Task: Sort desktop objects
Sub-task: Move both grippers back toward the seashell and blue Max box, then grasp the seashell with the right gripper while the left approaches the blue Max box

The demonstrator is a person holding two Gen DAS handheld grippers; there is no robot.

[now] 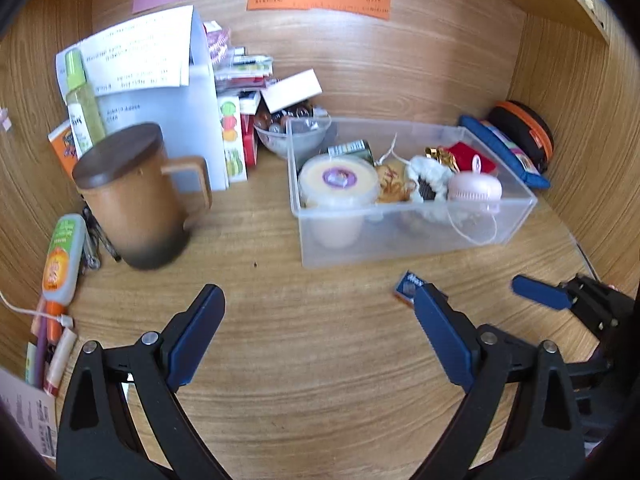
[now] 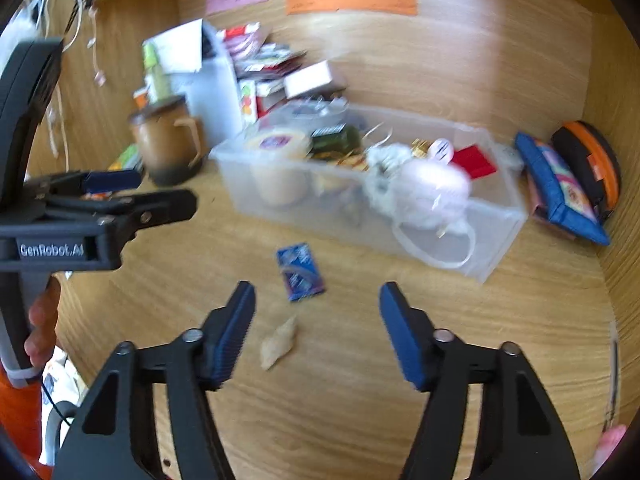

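A clear plastic bin (image 1: 400,236) (image 2: 492,240) holds a yellow-lidded cup (image 1: 338,178), a white fluffy item, a pink round item (image 1: 474,190) and other small things. A small blue packet (image 2: 300,272) lies on the desk in front of the bin; its edge shows in the left wrist view (image 1: 408,286). A beige crumpled scrap (image 2: 278,344) lies nearer. My left gripper (image 1: 320,300) is open and empty above the desk. My right gripper (image 2: 316,296) is open and empty, just short of the packet and the scrap.
A brown lidded mug (image 1: 136,196) stands at the left beside papers, boxes and a green bottle (image 1: 82,100). Tubes and pens (image 1: 60,256) lie along the left wall. A blue pouch (image 2: 560,188) and a black-orange case (image 2: 592,164) lean in the right corner.
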